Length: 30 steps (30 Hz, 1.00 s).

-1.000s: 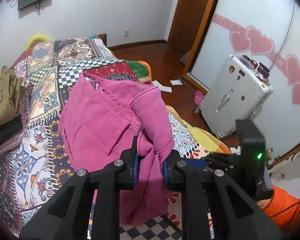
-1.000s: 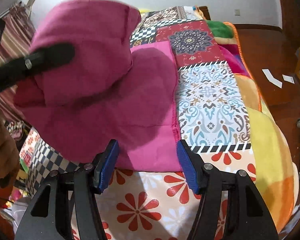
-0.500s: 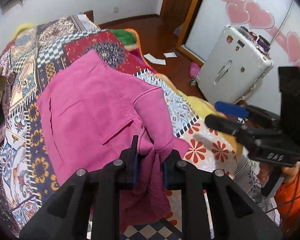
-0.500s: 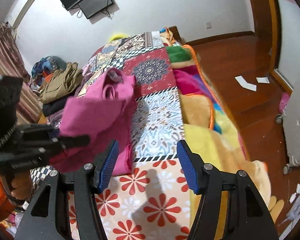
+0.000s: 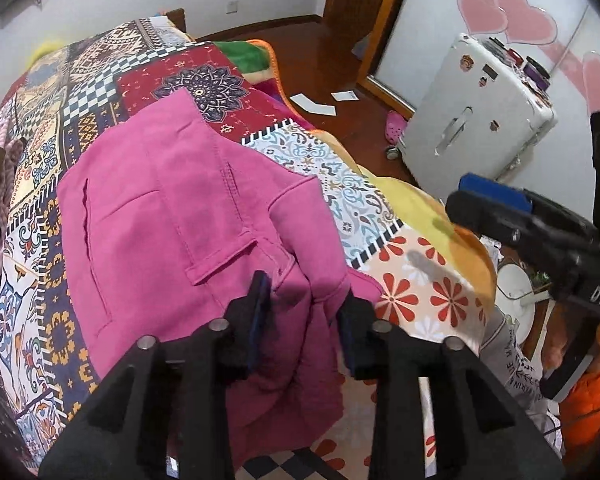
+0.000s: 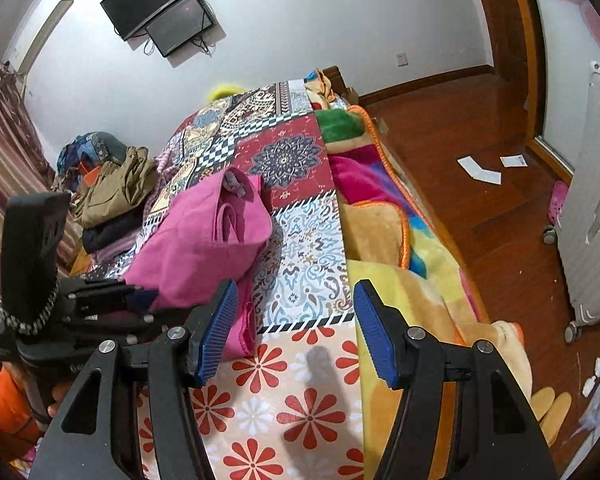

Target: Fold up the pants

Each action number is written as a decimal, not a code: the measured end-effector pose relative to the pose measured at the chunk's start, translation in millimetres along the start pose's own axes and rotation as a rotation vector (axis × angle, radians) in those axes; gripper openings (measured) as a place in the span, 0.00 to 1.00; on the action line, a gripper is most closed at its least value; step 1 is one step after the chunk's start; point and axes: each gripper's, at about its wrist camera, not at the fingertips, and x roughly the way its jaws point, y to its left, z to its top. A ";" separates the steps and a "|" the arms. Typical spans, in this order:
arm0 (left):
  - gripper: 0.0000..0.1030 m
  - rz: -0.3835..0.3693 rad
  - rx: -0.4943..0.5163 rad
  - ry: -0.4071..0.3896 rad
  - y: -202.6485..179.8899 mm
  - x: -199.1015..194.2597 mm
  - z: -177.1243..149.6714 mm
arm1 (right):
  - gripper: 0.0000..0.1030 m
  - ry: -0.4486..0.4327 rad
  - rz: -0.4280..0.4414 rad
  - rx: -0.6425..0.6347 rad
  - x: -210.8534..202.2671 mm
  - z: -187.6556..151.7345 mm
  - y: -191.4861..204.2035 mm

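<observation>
Left tool [image 5: 304, 312] now parted, releasing pink pants [image 5: 172, 208]; right tool [image 6: 292, 328] open over bare bedspread [image 6: 312, 236] near bed edge.

Magenta pants [image 5: 172, 216]; patchwork-patterned bedspread [image 5: 340, 184]

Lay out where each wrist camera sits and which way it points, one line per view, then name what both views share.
Left wrist: sits behind the left gripper, looking along the bed at the pink pants bunched between its fingers; the right gripper and an orange sleeve show at right.
Right wrist: sits behind the open right gripper, facing the patchwork quilt and wall TV; the left gripper shows at left.
Shared: pants, quilt, white suitcase.
</observation>
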 end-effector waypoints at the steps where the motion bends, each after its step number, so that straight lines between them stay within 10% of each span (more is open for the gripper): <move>1: 0.52 -0.018 -0.004 0.001 -0.2 -1.8 -0.3 | 0.56 -0.006 -0.002 -0.004 -2.2 1.5 1.0; 3: 0.69 -0.074 -0.033 -0.005 0.8 -8.3 -0.2 | 0.56 -0.020 -0.005 -0.015 -6.6 3.9 4.1; 11: 0.71 -0.087 -0.081 -0.093 10.9 -54.3 6.0 | 0.56 -0.073 0.003 -0.055 -24.1 13.7 21.4; 18: 0.73 0.098 -0.162 -0.200 76.3 -93.1 19.1 | 0.56 -0.035 0.089 -0.158 1.5 22.9 57.4; 30: 0.64 0.348 -0.231 -0.144 143.1 -32.8 15.5 | 0.54 0.211 0.152 -0.247 121.9 58.5 80.7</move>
